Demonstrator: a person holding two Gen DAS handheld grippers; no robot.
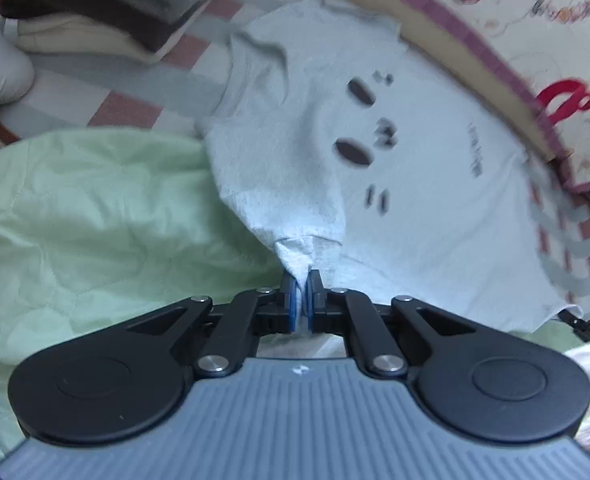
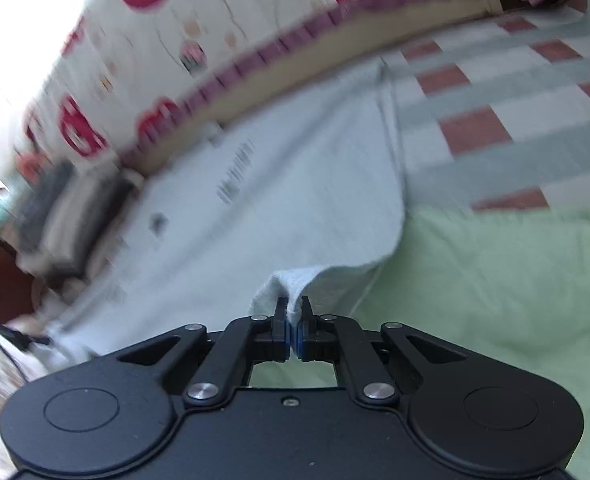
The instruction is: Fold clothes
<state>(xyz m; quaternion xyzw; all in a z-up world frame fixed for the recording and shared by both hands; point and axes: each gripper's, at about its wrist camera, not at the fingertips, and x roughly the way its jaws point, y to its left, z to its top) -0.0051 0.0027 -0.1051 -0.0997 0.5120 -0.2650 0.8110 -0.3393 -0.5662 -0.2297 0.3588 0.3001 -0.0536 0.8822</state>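
garment: a pale grey t-shirt point(image 1: 395, 152) with a dark printed face lies spread on a bed, over a checked sheet point(image 2: 495, 92) and a green quilt point(image 1: 95, 208).
left claw point(image 1: 302, 280): pinched closed on a bunched edge of the shirt.
right claw point(image 2: 294, 308): pinched closed on another edge of it.
nearby: a stack of folded clothes point(image 1: 95, 12) sits at the far corner.
step in hand: likely lifting two held points to begin a fold.
next move: calls for carrying both edges across evenly, keeping the cloth taut.

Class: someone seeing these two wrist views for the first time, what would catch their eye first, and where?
A white T-shirt with a dark cartoon face spreads across the checked bedsheet. Both the left gripper and right gripper pinch its near edge. A green quilt lies beside it.
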